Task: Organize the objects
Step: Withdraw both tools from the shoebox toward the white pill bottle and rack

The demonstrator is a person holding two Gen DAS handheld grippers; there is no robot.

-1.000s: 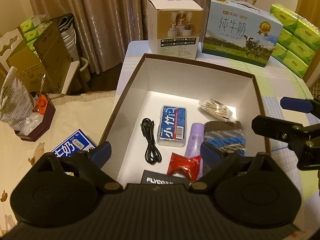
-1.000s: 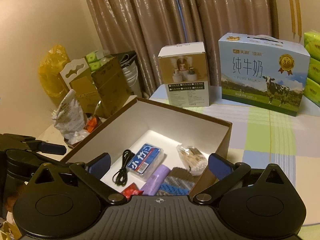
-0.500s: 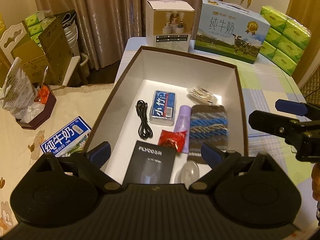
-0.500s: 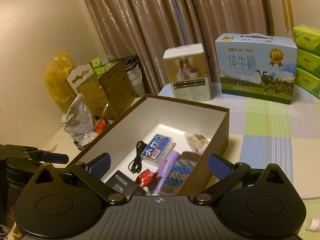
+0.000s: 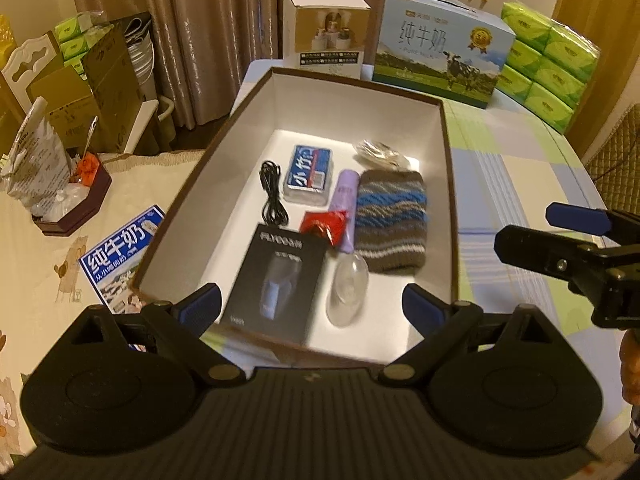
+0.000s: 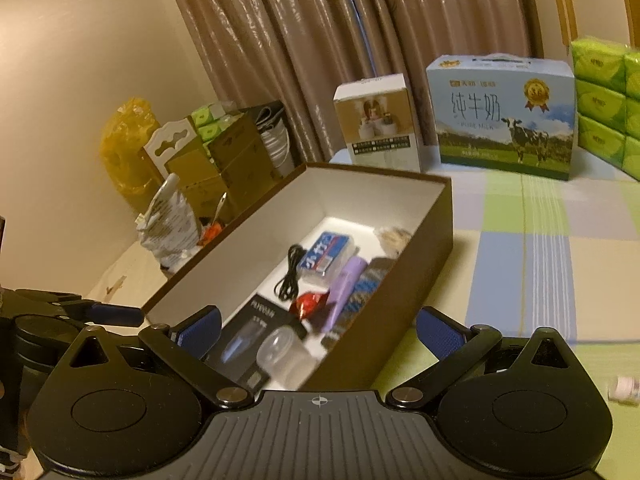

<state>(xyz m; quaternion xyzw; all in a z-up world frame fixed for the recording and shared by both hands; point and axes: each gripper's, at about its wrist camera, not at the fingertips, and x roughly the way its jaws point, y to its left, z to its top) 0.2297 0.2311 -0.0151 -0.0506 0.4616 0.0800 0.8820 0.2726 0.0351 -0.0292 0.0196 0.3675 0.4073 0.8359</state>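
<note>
Both the left gripper point(image 5: 312, 300) and right gripper point(image 6: 318, 326) are released and empty. The storage box point(image 5: 448, 184), at 12 o'clock, holds the collected items. Risk: a descending finger catches the box rim, shifting it.

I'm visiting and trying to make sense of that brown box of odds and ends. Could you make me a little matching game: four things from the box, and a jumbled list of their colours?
Things:
1. coiled cable
2. knitted pouch
3. slim tube
4. candy wrapper

Colours:
A. red
B. black
C. pale purple
D. blue, grey and brown stripes

Pairs: 1-B, 2-D, 3-C, 4-A

All four lie on the white floor of the open brown box.
</note>
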